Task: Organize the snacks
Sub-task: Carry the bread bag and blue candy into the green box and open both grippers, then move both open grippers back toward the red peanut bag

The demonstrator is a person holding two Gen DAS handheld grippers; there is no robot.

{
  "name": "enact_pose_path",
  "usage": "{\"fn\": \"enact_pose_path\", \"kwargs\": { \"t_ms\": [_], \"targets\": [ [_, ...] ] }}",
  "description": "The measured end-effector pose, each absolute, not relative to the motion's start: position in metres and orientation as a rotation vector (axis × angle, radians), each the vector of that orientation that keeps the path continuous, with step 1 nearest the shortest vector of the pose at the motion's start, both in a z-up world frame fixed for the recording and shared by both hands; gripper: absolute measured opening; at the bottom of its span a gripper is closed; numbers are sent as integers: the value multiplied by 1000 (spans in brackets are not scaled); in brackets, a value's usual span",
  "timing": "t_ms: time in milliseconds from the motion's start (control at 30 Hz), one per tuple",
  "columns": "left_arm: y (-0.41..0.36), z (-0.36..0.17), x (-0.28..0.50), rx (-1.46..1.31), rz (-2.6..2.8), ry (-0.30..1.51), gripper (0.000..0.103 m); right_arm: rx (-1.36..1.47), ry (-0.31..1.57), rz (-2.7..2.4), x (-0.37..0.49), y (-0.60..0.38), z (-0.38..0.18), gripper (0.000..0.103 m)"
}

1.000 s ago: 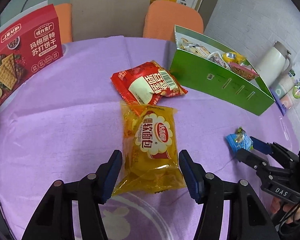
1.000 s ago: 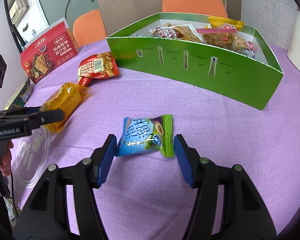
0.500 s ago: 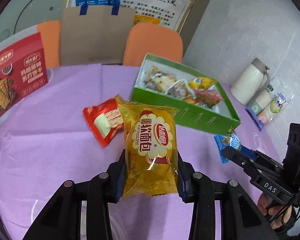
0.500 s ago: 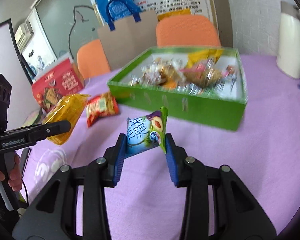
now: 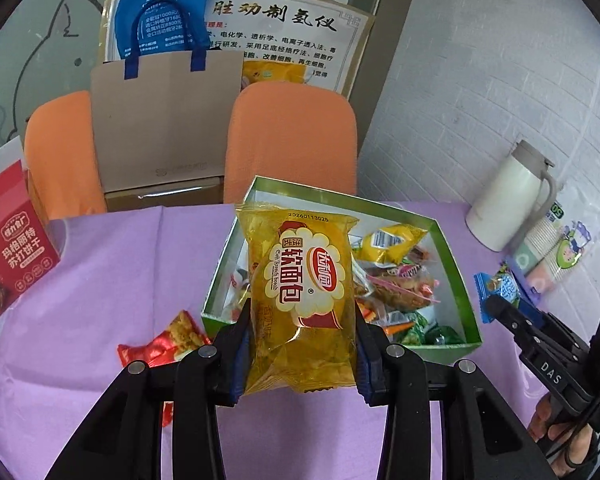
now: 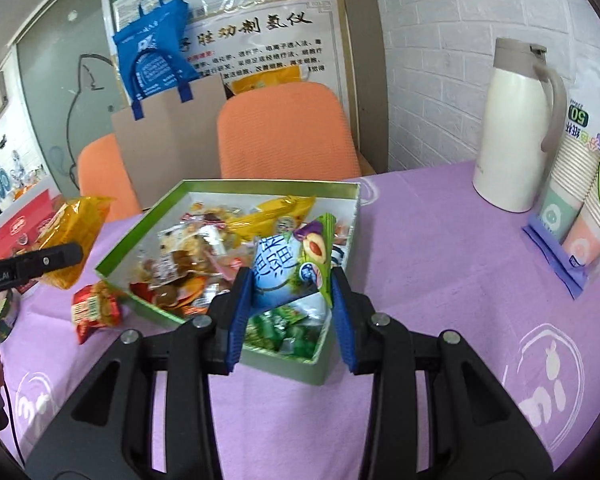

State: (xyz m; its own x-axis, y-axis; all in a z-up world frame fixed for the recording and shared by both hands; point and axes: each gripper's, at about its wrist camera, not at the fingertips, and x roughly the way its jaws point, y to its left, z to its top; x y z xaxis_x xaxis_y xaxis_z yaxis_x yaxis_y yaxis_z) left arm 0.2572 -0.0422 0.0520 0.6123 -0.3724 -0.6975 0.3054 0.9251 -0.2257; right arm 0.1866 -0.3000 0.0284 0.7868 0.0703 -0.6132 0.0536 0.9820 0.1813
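1. We hold the left gripper (image 5: 302, 344) raised in front of the green box (image 5: 456, 256), its blue-padded jaws clamped on the lower half of a yellow bread packet (image 5: 300, 296). The packet stands upright, glossy and crinkled, clear of the cloth.
2. Our right gripper (image 6: 290, 304) hangs over the near corner of the same box (image 6: 140, 236), jaws pinched on a small blue and green candy packet (image 6: 290, 268), a shiny pillow-shaped wrapper tilted to one side.
3. The box is a shallow cardboard tray with a white inside, open-topped and heaped with mixed foil and plastic snack wrappers.
4. Left of the box a red snack bag (image 6: 94, 308) lies flat on the purple tablecloth (image 6: 440, 280), just beside the box wall.
5. Right of the box, well apart, stand a smooth cream jug (image 6: 516, 132) and a sleeve of paper cups (image 6: 580, 200).
6. Behind the box are two orange fabric chairs (image 5: 292, 140).
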Motion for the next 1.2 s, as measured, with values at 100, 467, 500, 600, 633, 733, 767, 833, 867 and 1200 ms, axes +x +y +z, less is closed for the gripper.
{"fn": "enact_pose_path", "kwargs": {
  "t_ms": [100,467,500,600,633,733,767,833,867,1200],
  "targets": [
    [-48,43,278,-99,-383,850,41,195,677,2,199,-304,19,40],
    [-67,11,297,-31,-317,887,85,47,681,36,203,-291,-6,98],
    [-67,9,296,-30,-315,897,85,54,687,43,203,-291,-7,98],
    [-66,9,288,-13,-316,905,85,51,710,42,201,-289,-7,101],
    [-65,12,283,-5,-317,895,85,47,710,39,198,-288,-5,102],
    [-57,25,270,-14,-324,863,85,51,679,53,187,-284,9,102],
    [-53,31,265,-22,-325,849,85,56,668,61,185,-283,14,102],
    [-44,44,252,-38,-317,814,85,60,639,76,175,-279,27,102],
    [-39,51,246,-46,-312,797,85,57,626,81,172,-276,33,102],
    [18,95,186,-95,-253,668,101,76,540,218,129,-238,70,102]
  ]
}}
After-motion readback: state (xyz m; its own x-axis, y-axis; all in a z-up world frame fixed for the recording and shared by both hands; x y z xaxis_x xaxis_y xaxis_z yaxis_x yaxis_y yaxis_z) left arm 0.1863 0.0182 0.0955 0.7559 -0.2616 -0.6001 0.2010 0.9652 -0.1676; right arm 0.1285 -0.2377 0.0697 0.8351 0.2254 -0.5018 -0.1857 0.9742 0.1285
